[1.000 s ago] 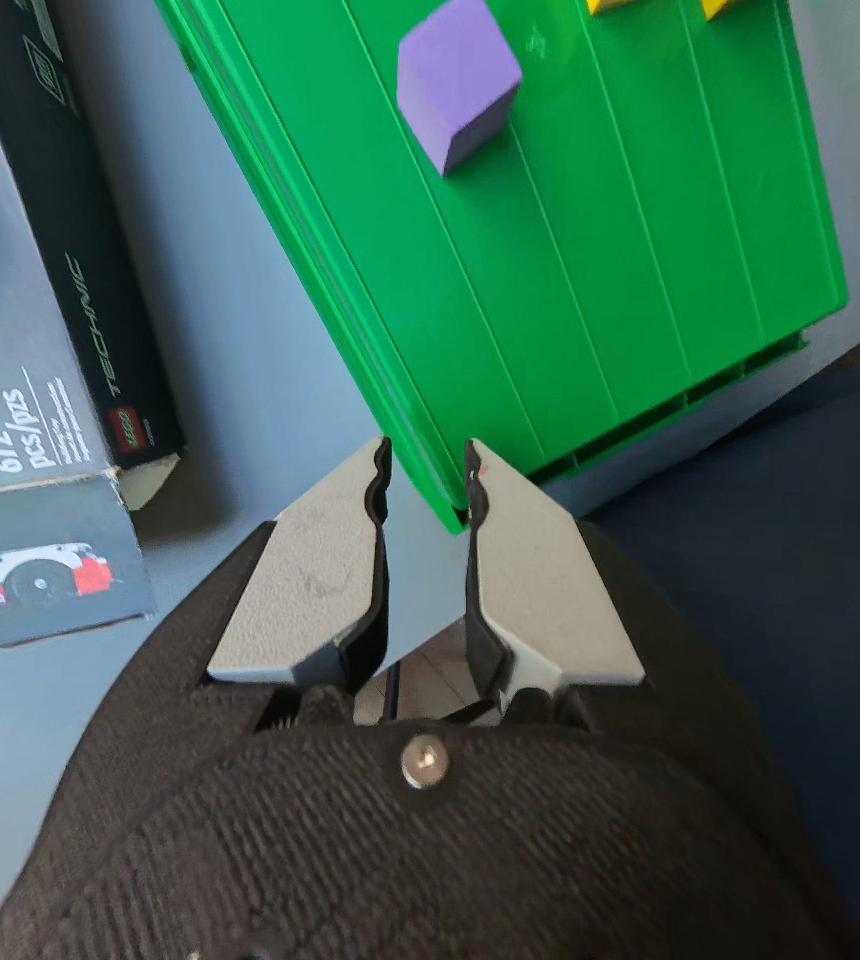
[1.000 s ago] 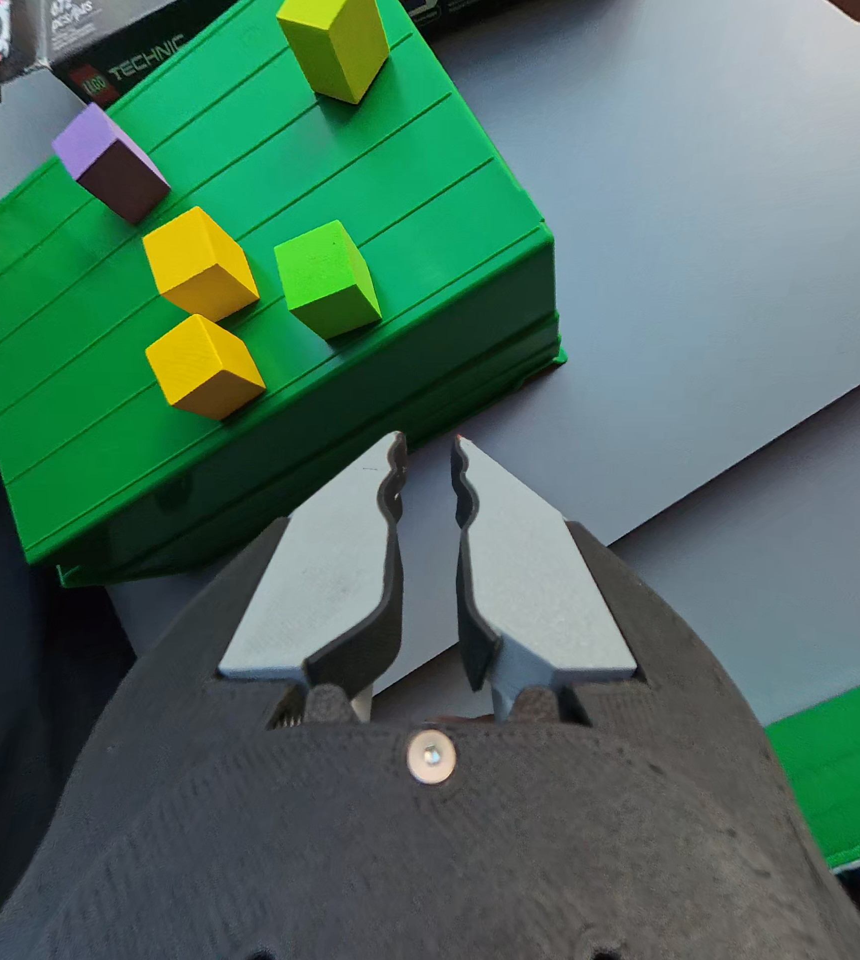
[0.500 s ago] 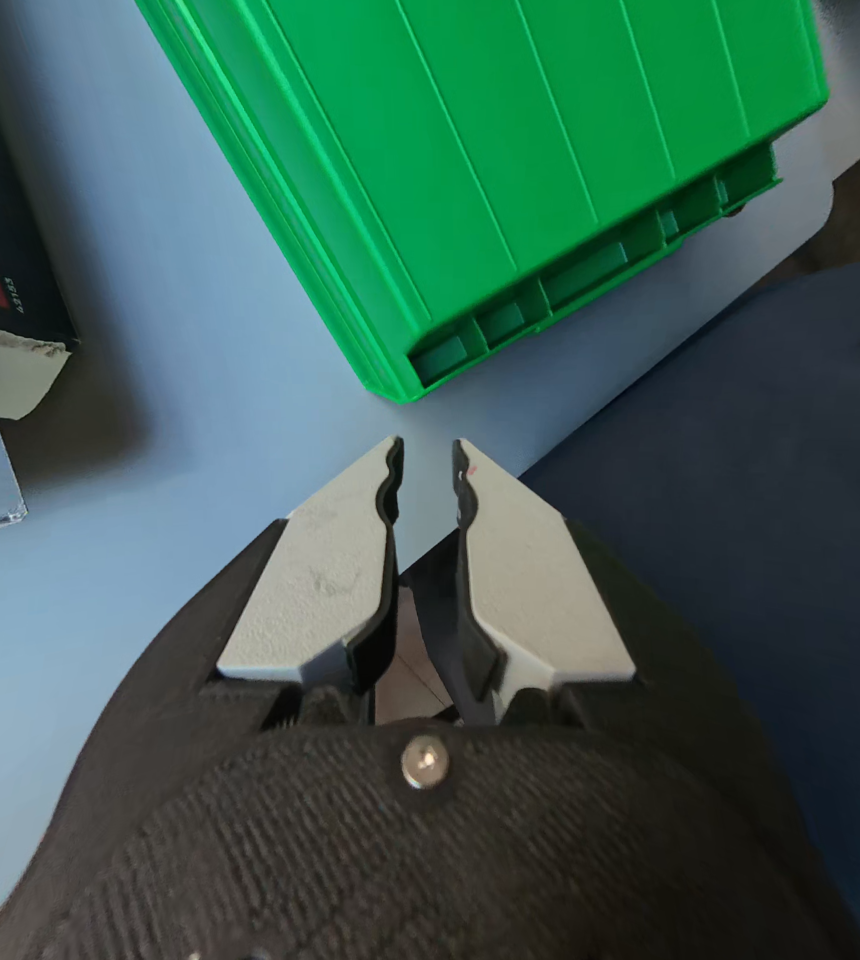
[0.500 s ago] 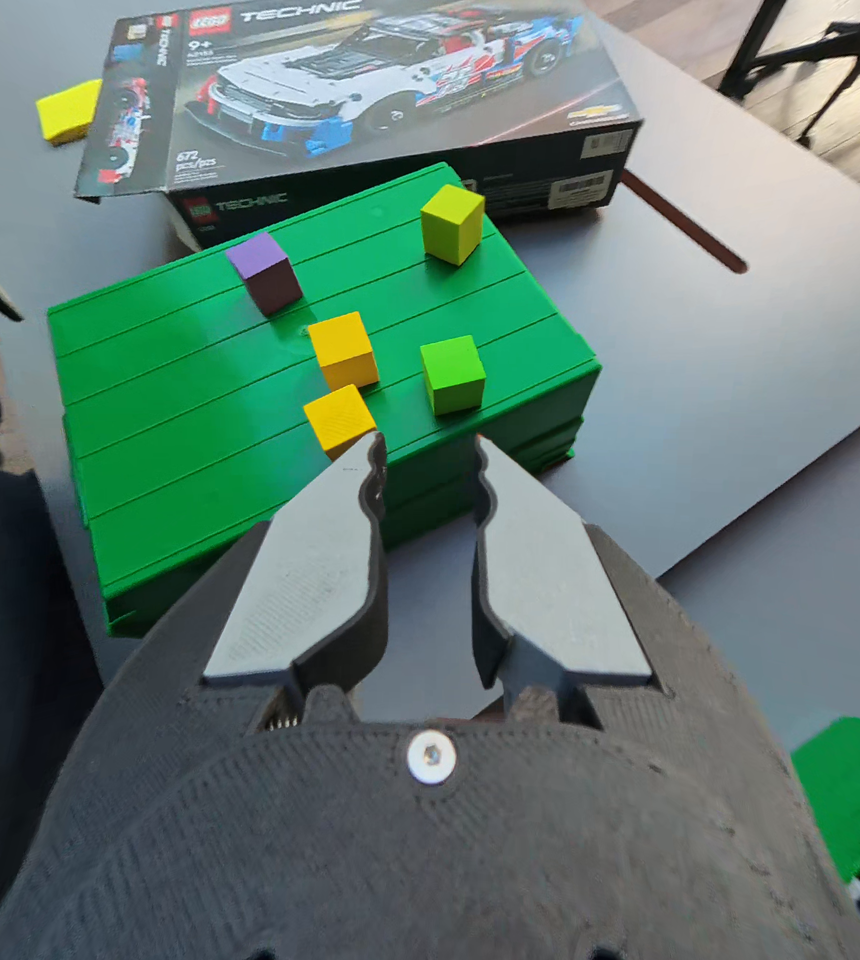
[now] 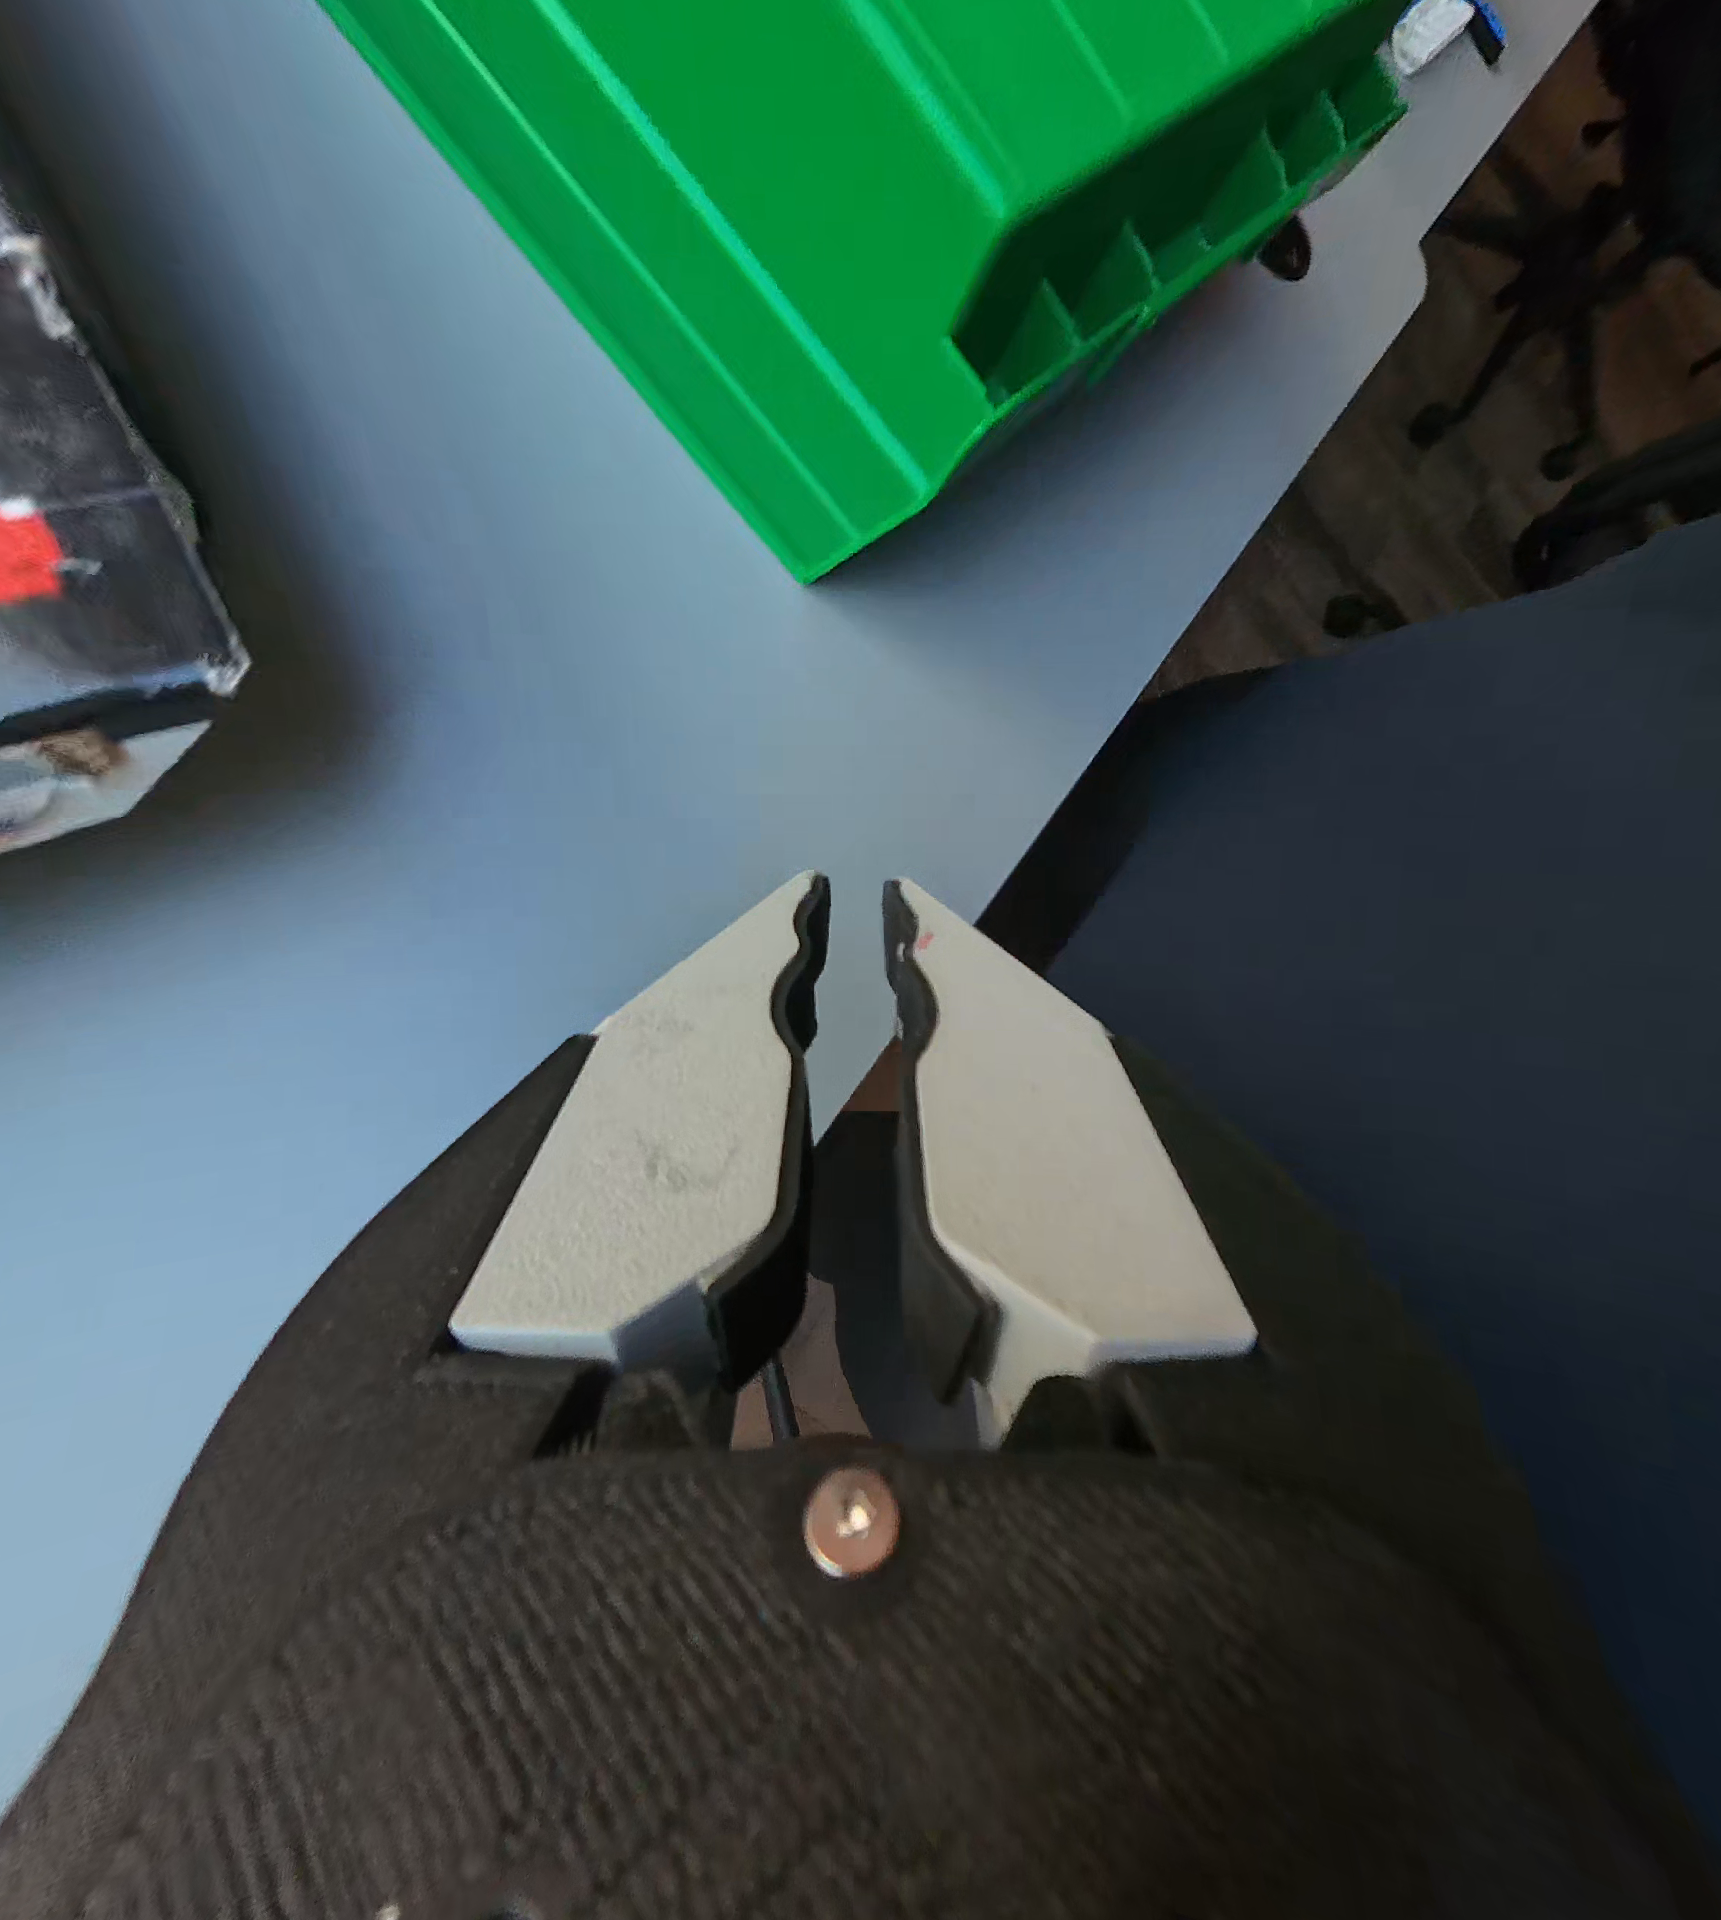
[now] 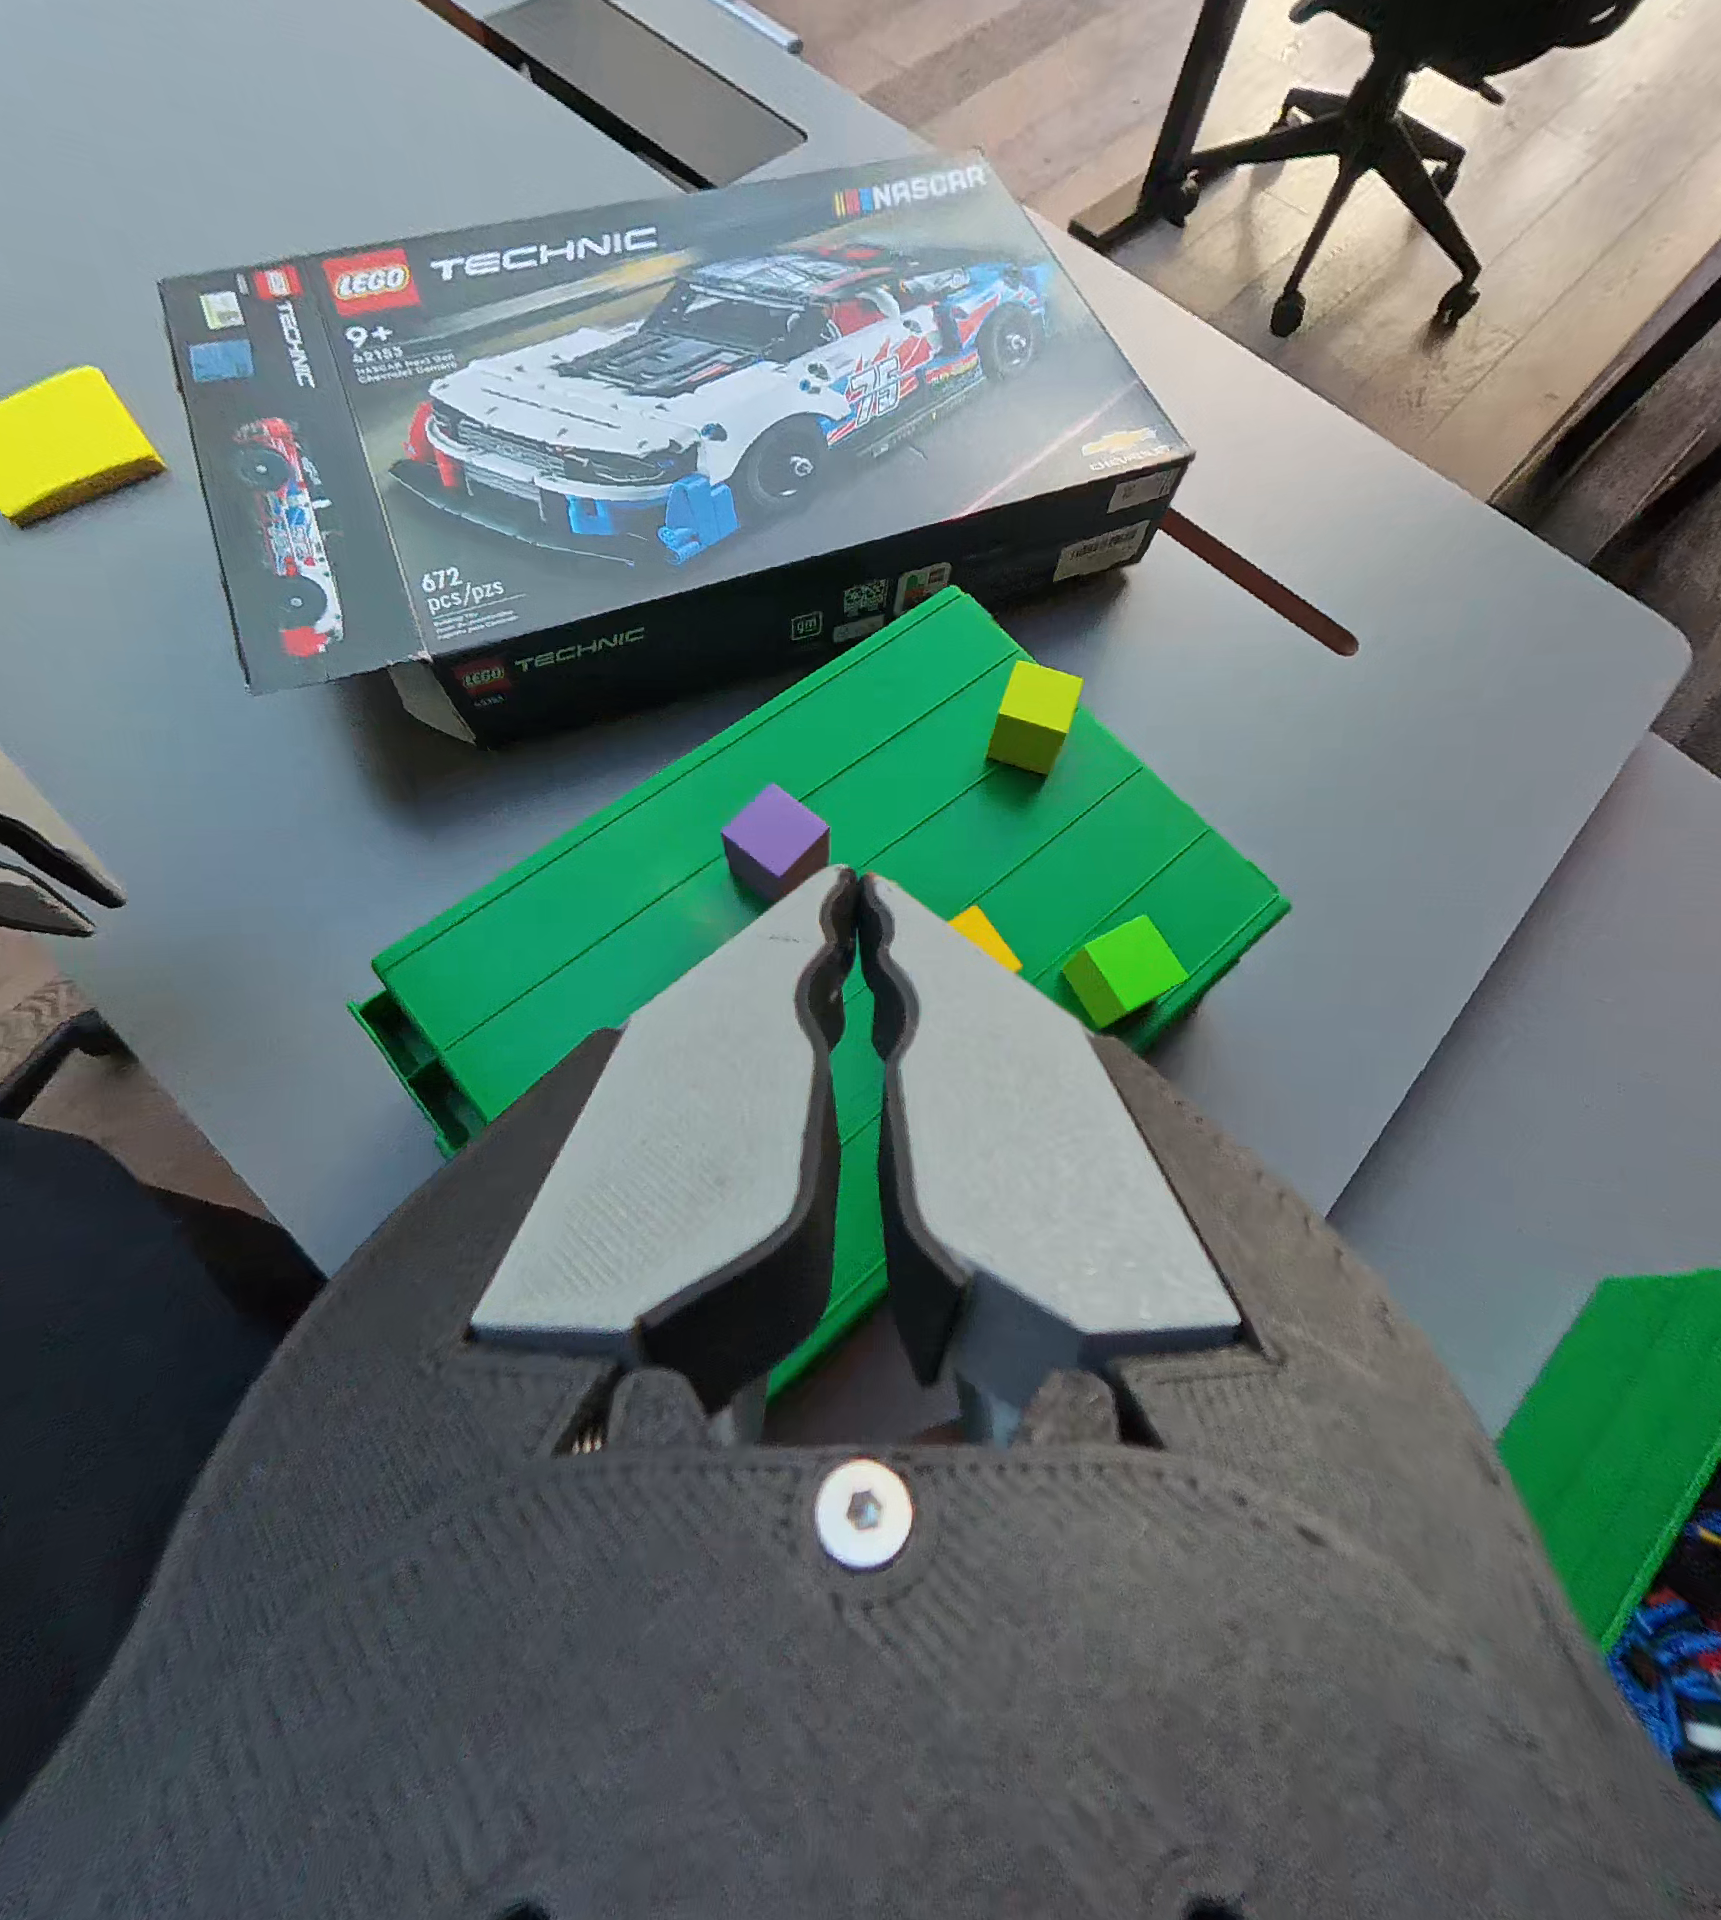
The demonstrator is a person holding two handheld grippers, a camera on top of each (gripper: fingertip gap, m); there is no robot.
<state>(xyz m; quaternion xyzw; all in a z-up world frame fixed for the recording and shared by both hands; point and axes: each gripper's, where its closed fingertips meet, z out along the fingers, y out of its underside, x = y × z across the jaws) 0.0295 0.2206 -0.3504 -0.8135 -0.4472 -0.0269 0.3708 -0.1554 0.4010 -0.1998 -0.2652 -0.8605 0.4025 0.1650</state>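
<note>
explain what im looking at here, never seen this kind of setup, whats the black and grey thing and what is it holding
Each picture comes from a camera mounted on a handheld two-finger gripper; a person holds one in each hand. The black body and grey fingers at the bottom are the tool itself.

Left view: the left gripper hangs over the grey table near its edge, jaws slightly apart, nothing between them. A green bin lies ahead, a printed box to the left.

Right view: the right gripper is closed on nothing, above the upturned green bin, which carries a purple cube, a yellow-green cube, a green cube and a partly hidden yellow cube. Behind lie the toy car box and a yellow pad.
</note>
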